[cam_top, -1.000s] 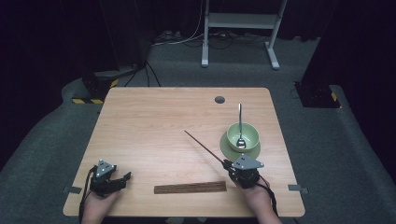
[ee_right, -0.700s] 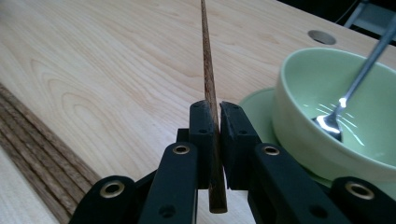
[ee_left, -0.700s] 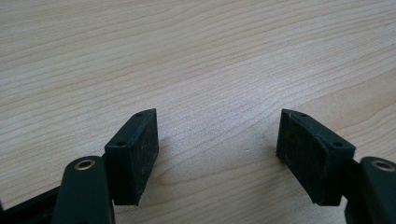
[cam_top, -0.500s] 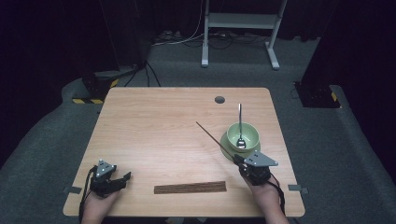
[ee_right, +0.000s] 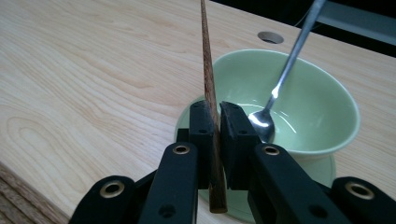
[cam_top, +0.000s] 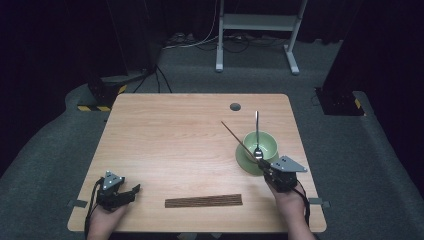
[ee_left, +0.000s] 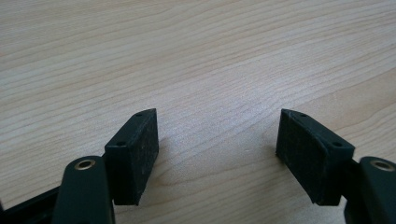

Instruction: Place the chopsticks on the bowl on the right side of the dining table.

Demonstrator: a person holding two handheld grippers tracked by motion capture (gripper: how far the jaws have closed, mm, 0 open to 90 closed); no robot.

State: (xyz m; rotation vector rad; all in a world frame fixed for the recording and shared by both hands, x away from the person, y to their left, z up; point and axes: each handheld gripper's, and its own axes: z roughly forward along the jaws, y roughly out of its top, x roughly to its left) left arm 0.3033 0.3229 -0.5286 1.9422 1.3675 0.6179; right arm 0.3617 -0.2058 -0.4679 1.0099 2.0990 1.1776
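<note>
Chopstick (ee_right: pixel 208 70) clamped upright between the right claw's (ee_right: pixel 215 112) pads.

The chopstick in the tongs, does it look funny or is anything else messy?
Nothing is spilled or broken. The right tongs pinch one chopstick near its end, so it sticks out long and slanted beside the bowl. The spoon leans in the bowl, and the other chopsticks lie together near the table's front edge.
</note>
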